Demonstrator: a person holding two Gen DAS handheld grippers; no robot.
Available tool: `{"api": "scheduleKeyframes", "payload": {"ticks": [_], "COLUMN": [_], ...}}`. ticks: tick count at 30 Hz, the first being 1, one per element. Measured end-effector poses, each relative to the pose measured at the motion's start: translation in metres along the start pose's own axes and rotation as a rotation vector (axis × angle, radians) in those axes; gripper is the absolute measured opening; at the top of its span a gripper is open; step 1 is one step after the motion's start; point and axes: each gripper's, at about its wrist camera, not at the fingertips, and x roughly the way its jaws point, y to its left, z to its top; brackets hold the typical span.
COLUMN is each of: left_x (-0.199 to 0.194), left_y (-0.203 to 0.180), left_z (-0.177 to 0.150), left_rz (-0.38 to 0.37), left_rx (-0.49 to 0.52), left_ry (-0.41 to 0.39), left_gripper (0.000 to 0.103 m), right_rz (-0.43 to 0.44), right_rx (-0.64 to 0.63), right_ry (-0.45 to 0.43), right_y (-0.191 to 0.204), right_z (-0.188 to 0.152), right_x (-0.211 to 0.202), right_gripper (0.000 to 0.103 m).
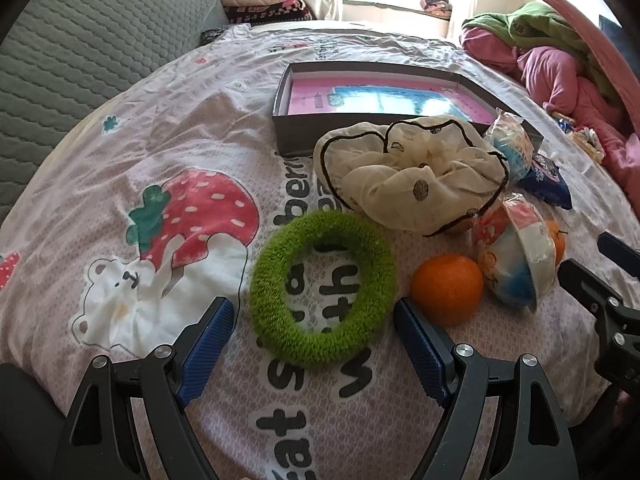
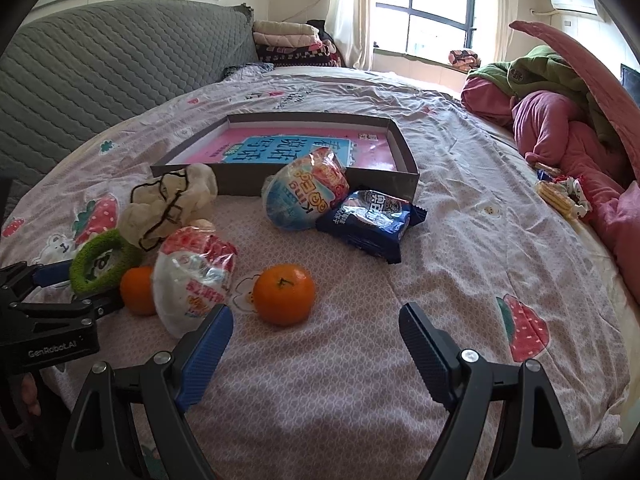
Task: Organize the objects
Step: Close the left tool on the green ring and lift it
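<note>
A green fuzzy ring [image 1: 322,286] lies on the bedspread just ahead of my open, empty left gripper [image 1: 314,334], between its fingers' line. Right of it sit an orange [image 1: 447,289], a wrapped snack bowl [image 1: 516,264] and a cream scrunchie [image 1: 412,178]. An open grey box [image 1: 288,92] with a pink and blue sheet inside lies behind. My right gripper [image 2: 316,332] is open and empty, just short of a second orange [image 2: 285,294]. A snack bowl [image 2: 192,280], another bowl [image 2: 304,194] and a blue packet [image 2: 370,222] lie near the box [image 2: 408,168].
A grey quilted headboard [image 2: 100,76] runs along the left. Pink and green bedding [image 2: 560,120] is piled at the right, with small wrapped items [image 2: 560,196] beside it. Folded blankets [image 2: 288,42] sit by the window. The left gripper's body [image 2: 44,320] shows at the right view's left edge.
</note>
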Motion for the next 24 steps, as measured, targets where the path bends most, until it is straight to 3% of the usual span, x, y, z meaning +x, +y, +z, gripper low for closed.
{"api": "scheduleKeyframes", "payload": {"ticks": [9,17,23,24], "left_x": [0.003,0.008,0.01,0.009], "left_y": [-0.004,-0.009,-0.021,-0.023], "left_z": [0.004,0.011,0.008,0.006], "left_rz": [0.022,-0.012,-0.033,-0.032], "left_rx": [0.026,0.039,0.08,0.092], "left_ry": [-0.028,-0.026,-0.039,-0.044], "left_gripper": [0.08,0.052,0.023,0.023], "right_rz": [-0.005,0.003,0.03,0.036], "right_rx": [-0.018,-0.039,-0.07,-0.073], "right_ry": [0.059,0.082,0.07,0.068], "right_y": [0.004,0.01,0.015,0.016], "right_z": [0.003,0.005,0.004,0.004], "right_x": [0.023,0.036,0.036,0.036], "right_gripper": [0.075,0.065,0.048,0.044]}}
